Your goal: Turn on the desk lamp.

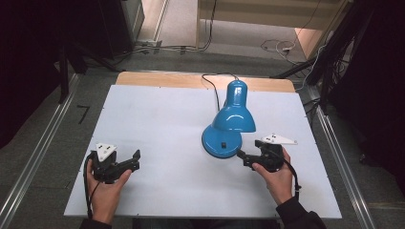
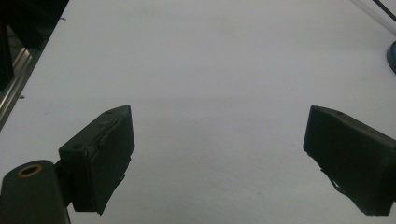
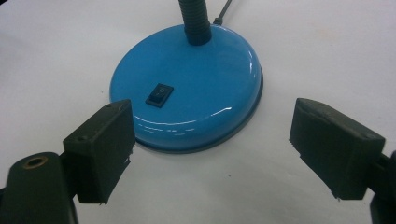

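A blue desk lamp stands right of the white table's middle, its round base under the bent-over shade. In the right gripper view the base carries a black rocker switch and a black flexible neck. My right gripper is open just right of the base, its jaws facing the near rim without touching. My left gripper rests open at the table's front left, with bare tabletop between its jaws. The base's edge peeks in at the far right there.
The lamp's black cable runs back over the table's far wooden edge. The white tabletop is bare on the left. Metal rails flank the table, with loose cables on the floor behind.
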Tool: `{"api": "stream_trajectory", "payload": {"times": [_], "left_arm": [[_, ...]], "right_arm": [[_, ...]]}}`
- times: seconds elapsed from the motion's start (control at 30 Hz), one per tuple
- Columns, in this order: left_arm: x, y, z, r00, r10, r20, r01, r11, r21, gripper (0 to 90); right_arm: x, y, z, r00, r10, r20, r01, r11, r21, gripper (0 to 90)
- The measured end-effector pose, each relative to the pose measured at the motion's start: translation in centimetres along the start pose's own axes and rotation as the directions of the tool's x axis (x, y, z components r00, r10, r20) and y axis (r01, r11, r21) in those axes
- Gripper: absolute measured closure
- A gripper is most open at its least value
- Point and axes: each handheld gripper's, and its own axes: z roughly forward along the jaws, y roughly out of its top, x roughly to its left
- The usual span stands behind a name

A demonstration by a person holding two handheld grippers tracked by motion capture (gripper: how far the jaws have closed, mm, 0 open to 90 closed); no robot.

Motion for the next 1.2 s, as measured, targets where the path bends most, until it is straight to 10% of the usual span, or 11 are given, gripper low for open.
{"api": "stream_trajectory", "payload": {"times": [0.7, 1.2], "left_arm": [[0.3, 0.0, -0.3, 0.9999, -0.009, -0.007, 0.009, 0.9999, -0.006, 9.1], [0.5, 0.0, -0.4, 0.9999, -0.013, -0.007, 0.013, 0.9999, -0.011, 9.2]], "right_arm": [[1.5, 1.0, 1.6, 0.9994, -0.025, -0.023, 0.025, 1.0, -0.001, 21.3], [2.5, 1.1, 3.3, 0.9942, -0.086, -0.064, 0.086, 0.996, -0.008, 81.2]]}}
